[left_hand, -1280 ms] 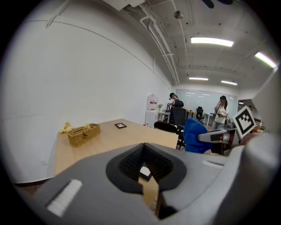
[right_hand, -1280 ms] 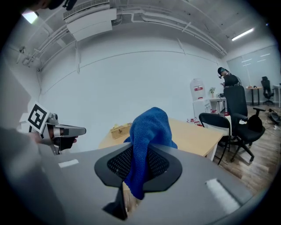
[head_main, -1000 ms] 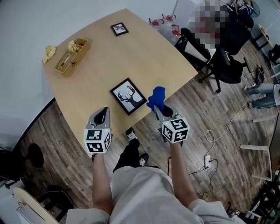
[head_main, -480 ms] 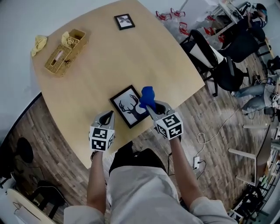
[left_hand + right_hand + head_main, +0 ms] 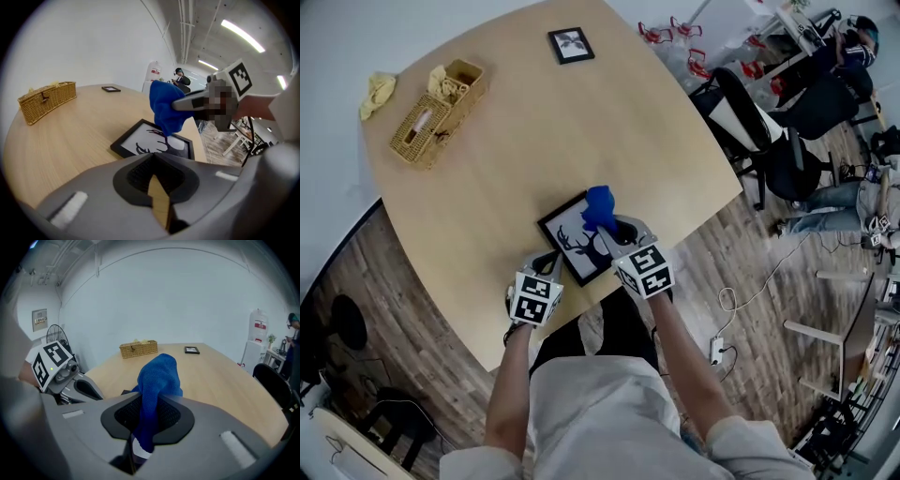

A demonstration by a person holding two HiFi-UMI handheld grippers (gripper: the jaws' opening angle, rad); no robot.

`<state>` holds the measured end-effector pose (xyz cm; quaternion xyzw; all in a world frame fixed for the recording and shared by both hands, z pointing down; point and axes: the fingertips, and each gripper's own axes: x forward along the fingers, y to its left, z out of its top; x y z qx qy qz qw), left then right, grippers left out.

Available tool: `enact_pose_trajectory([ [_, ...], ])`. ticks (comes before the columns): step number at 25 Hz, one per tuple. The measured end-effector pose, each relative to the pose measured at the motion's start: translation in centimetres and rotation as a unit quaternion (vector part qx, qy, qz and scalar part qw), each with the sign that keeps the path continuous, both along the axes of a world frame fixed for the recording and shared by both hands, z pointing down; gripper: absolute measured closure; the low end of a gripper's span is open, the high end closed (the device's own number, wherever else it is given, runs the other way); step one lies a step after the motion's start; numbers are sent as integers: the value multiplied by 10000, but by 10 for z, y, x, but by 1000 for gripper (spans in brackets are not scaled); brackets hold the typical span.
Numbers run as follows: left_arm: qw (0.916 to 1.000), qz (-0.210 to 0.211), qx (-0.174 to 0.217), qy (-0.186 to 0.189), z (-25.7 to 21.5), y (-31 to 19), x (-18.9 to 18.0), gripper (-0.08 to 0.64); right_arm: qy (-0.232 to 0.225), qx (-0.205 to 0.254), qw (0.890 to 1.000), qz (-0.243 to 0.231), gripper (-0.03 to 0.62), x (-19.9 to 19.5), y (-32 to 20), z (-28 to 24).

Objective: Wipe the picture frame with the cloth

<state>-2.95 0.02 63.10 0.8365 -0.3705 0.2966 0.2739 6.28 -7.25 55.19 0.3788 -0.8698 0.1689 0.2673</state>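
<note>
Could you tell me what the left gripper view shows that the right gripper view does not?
Only the left gripper view shows the deer print in the picture frame, with the blue cloth hanging over it from the right hand-held gripper. Only the right gripper view shows the cloth clamped between that gripper's jaws, plus the left hand-held gripper alongside. Both show the wicker basket and small far frame.

Bright, seemingly overhead light; fisheye-warped edges.

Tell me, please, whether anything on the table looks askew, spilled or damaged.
Nothing looks spilled or damaged. One yellow rag lies loose at the table's far corner, beside the basket; the frame lies flat.
</note>
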Motion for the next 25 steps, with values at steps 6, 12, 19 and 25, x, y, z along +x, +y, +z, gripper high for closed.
enact_pose_trajectory([
  [6,9994,50,-288,-157,21,-3,7,508,122,0,9995,-304,538,-8,-23,19],
  [12,9991,118,-372,-144,20,-4,15,508,357,138,9978,-548,540,-17,-54,35],
  [19,9986,155,-460,-210,22,-2,16,508,710,-35,9928,-968,540,-41,-71,56],
  [25,9982,261,-249,-470,21,-3,16,508,1059,-656,9830,-1347,538,-58,-63,97],
])
